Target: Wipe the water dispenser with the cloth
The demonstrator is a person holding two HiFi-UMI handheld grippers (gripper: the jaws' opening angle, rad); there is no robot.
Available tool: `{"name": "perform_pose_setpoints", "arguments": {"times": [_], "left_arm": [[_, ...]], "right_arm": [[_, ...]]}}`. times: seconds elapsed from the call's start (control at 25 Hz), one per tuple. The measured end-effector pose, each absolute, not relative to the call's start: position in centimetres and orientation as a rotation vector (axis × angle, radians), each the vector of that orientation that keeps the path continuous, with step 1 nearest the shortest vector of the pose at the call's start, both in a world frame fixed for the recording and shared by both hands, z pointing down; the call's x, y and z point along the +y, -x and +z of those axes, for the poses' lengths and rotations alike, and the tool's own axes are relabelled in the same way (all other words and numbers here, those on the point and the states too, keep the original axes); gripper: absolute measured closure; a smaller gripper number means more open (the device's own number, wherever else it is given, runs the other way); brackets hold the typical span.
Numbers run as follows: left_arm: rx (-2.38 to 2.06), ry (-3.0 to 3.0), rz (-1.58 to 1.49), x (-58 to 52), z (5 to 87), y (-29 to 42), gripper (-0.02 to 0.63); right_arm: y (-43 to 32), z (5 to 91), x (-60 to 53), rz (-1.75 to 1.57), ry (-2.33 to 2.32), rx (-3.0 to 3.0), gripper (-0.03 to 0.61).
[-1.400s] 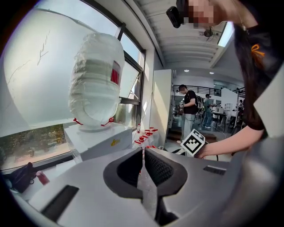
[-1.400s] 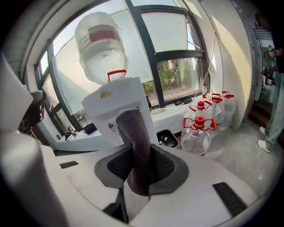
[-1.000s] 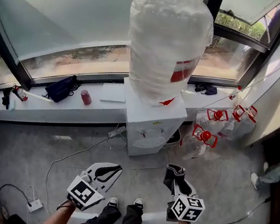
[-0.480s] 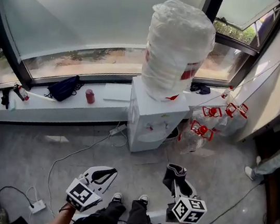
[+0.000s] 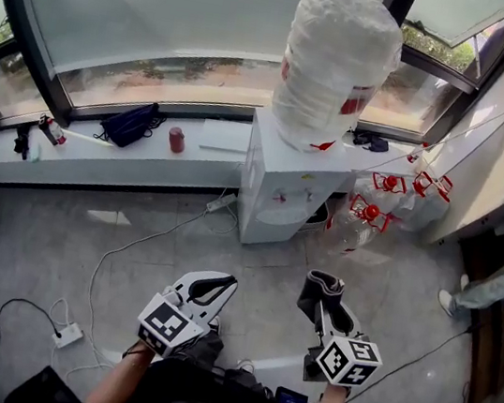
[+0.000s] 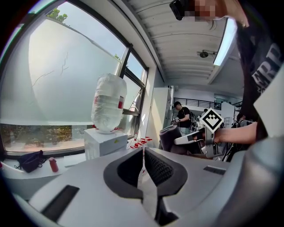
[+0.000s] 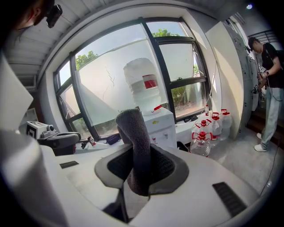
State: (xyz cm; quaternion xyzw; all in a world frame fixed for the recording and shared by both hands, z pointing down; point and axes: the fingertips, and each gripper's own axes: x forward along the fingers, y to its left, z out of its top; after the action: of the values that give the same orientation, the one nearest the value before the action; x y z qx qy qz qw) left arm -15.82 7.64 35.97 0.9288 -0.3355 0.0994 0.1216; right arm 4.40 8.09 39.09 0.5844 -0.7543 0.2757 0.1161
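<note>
The white water dispenser [image 5: 282,191] stands against the window sill, with a plastic-wrapped bottle [image 5: 335,67] on top. It is a few steps ahead of both grippers. My right gripper [image 5: 317,296] is shut on a grey cloth [image 5: 322,288], which sticks up between its pads in the right gripper view [image 7: 135,133]. There the dispenser [image 7: 159,122] and bottle [image 7: 142,86] lie straight beyond the cloth. My left gripper [image 5: 210,286] is held low beside it, shut with nothing in it. The left gripper view shows the dispenser [image 6: 104,142] ahead on the left and the cloth [image 6: 171,135] on the right.
Several water jugs with red caps [image 5: 380,202] stand on the floor right of the dispenser. A dark bag [image 5: 130,122] and a red bottle [image 5: 177,139] lie on the sill. Cables [image 5: 130,252] and a power strip [image 5: 68,336] cross the floor. A person [image 7: 270,80] stands at the right.
The dispenser now looks smaller and farther off, shifted right in the head view. Both grippers stay low in front, the left one slightly more to the right. The cloth stays in the right gripper.
</note>
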Motion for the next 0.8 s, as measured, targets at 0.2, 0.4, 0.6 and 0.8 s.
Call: {"name": "perform_pose_setpoints", "arguments": {"times": [0.2, 0.4, 0.6, 0.8], "left_arm": [[-0.991, -2.728, 0.296, 10.5, 35.0, 11.9, 0.592], [-1.006, -2.717, 0.275, 14.8, 33.6, 7.6, 0.592], [-1.003, -2.752, 0.301, 18.4, 32.7, 4.9, 0.592], [-1.063, -2.763, 0.299, 20.2, 31.8, 4.3, 0.592]], "right_arm": [[-7.2, 38.0, 10.5, 0.784, -1.681, -2.244, 0.472], [-10.8, 37.6, 13.9, 0.772, -1.666, -2.263, 0.472], [-13.1, 37.5, 16.9, 0.756, -1.653, -2.270, 0.474], [-14.4, 36.8, 18.5, 0.725, -1.634, -2.309, 0.474]]}}
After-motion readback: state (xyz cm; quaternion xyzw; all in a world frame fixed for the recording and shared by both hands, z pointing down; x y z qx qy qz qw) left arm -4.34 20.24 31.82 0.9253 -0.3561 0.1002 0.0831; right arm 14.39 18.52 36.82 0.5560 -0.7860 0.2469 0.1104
